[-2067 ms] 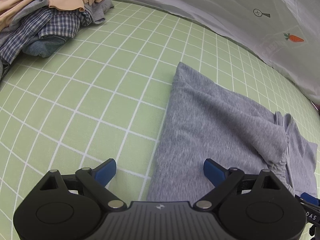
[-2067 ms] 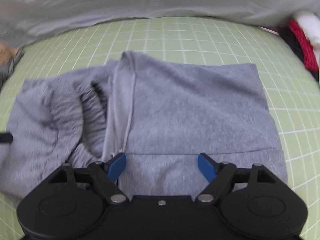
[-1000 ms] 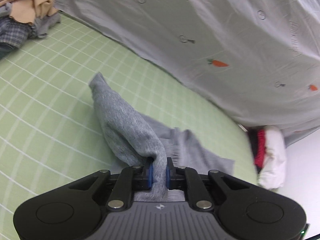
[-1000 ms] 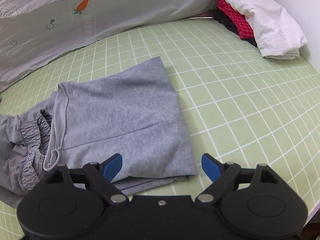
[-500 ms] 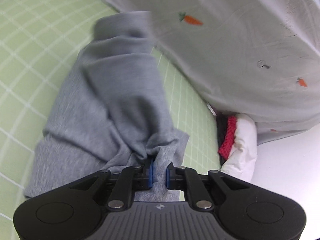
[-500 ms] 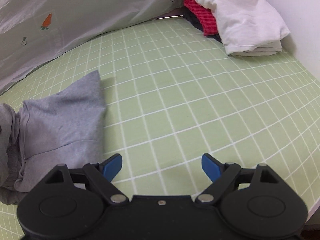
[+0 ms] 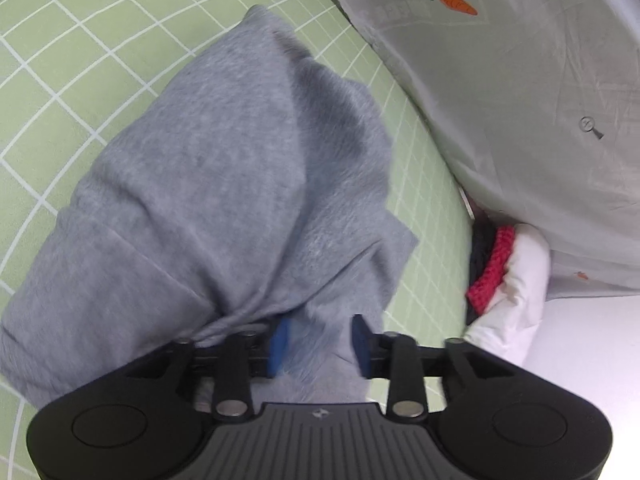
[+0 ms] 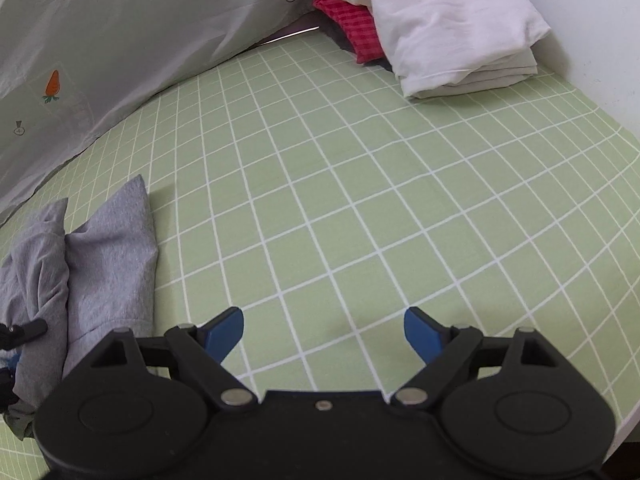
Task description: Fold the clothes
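Observation:
A grey sweatshirt-like garment (image 7: 224,184) lies folded over itself on the green checked sheet (image 7: 60,60). My left gripper (image 7: 320,340) hovers right over its near edge. Its jaws are opening, and grey cloth still lies between the blue pads (image 7: 278,340) without being pressed. In the right wrist view the same garment (image 8: 108,248) sits bunched at the far left. My right gripper (image 8: 324,330) stands open over bare sheet (image 8: 360,200), well to the right of the garment, with nothing between its fingers.
A stack of folded clothes, white (image 8: 448,20) over red (image 8: 352,28), lies at the back right against a white wall. A pale grey sheet with carrot prints (image 7: 520,80) hangs along the back edge of the bed.
The left gripper carried the garment's edge over and across, laying it on the rest, then its pads parted from the cloth. The right gripper slid right, off the garment, onto bare sheet.

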`<state>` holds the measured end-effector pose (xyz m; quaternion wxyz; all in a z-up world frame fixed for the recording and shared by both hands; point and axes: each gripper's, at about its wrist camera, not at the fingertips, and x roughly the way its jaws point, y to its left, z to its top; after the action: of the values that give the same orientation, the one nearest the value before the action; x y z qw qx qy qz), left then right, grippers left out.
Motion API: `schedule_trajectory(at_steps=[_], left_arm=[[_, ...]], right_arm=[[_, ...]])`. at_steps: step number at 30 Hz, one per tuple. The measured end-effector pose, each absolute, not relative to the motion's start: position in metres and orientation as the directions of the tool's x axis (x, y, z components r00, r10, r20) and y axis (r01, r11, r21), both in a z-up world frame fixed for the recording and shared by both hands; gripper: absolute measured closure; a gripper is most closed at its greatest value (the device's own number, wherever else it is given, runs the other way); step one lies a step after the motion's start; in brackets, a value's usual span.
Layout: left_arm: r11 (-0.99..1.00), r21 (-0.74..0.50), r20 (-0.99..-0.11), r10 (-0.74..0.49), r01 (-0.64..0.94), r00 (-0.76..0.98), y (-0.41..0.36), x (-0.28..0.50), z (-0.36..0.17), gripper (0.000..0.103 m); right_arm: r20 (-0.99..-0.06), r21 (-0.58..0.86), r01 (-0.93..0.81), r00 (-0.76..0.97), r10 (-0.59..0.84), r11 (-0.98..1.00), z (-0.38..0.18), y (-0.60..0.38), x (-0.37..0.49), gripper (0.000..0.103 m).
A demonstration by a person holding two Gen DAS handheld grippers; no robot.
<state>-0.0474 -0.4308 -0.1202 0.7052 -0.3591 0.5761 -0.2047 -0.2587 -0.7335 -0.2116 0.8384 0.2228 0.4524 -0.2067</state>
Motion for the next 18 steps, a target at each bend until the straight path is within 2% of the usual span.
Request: schedule_trajectory(at_steps=[3, 6, 12, 18], left_arm=[[0.643, -0.764, -0.632, -0.727, -0.055, 0.269, -0.422, -0.052, -0.095, 0.039], [0.726, -0.685, -0.677, -0.664, 0.057, 0.318, -0.41, -0.055, -0.069, 0.032], [0.901, -0.421, -0.81, -0.425, 0.104, 0.404, -0.37, -0.056, -0.057, 0.031], [0.944, -0.306, -0.853, -0.33, 0.126, 0.404, -0.343, -0.043, -0.065, 0.031]], right_arm=[[-0.85, 0.205, 0.521, 0.514, -0.112, 0.829, -0.211, -0.716, -0.255, 0.015], [-0.842, 0.227, 0.491, 0.533, -0.084, 0.841, -0.208, -0.696, -0.247, 0.015], [-0.809, 0.247, 0.395, 0.587, -0.036, 0.885, -0.199, -0.65, -0.218, 0.015], [-0.778, 0.27, 0.301, 0.628, 0.023, 0.915, -0.196, -0.611, -0.181, 0.015]])
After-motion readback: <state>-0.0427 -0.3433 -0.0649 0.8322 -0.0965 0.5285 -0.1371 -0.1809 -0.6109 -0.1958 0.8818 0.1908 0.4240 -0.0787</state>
